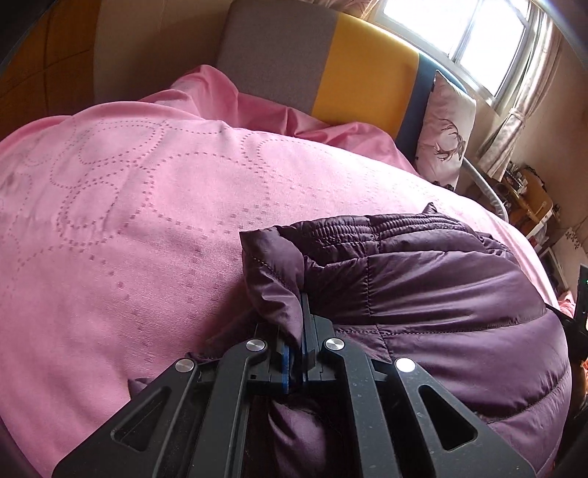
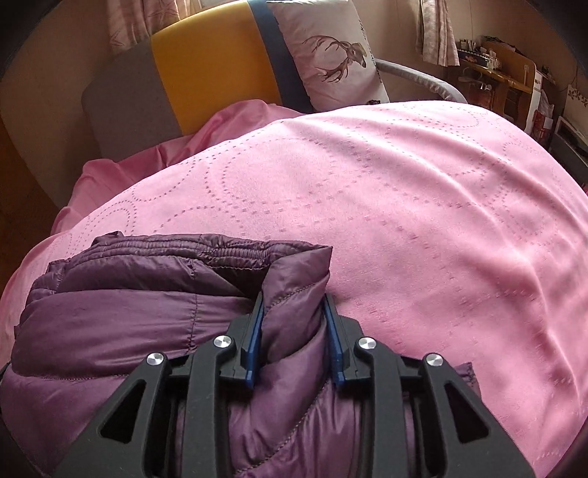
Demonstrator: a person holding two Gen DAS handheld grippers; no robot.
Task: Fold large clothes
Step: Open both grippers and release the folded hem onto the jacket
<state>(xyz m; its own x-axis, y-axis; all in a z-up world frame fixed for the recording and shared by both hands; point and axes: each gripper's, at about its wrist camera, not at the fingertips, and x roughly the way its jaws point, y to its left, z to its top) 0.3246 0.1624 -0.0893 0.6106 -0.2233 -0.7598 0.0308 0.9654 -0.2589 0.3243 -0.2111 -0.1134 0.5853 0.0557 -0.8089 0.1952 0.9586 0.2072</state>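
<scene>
A pink bedspread (image 1: pixel 147 220) with dotted ring patterns covers the bed and fills most of both views. Behind the bedspread stands a headboard (image 1: pixel 360 77) in grey, yellow and blue panels, with a deer-print pillow (image 2: pixel 330 55) propped against its blue end. Beyond the pillow a bright window (image 1: pixel 477 33) with pale curtains lets in daylight, and a cluttered wooden desk (image 2: pixel 503 73) sits past the bedspread's far edge. A purple quilted jacket (image 1: pixel 441 286) lies bunched on the near part of the bedspread. The left gripper (image 1: pixel 294 353) is pressed together, pinching a fold of the jacket's edge. The right gripper (image 2: pixel 294 331) stands partly spread, a ridge of the jacket rising between its blue pads (image 2: pixel 255 331).
</scene>
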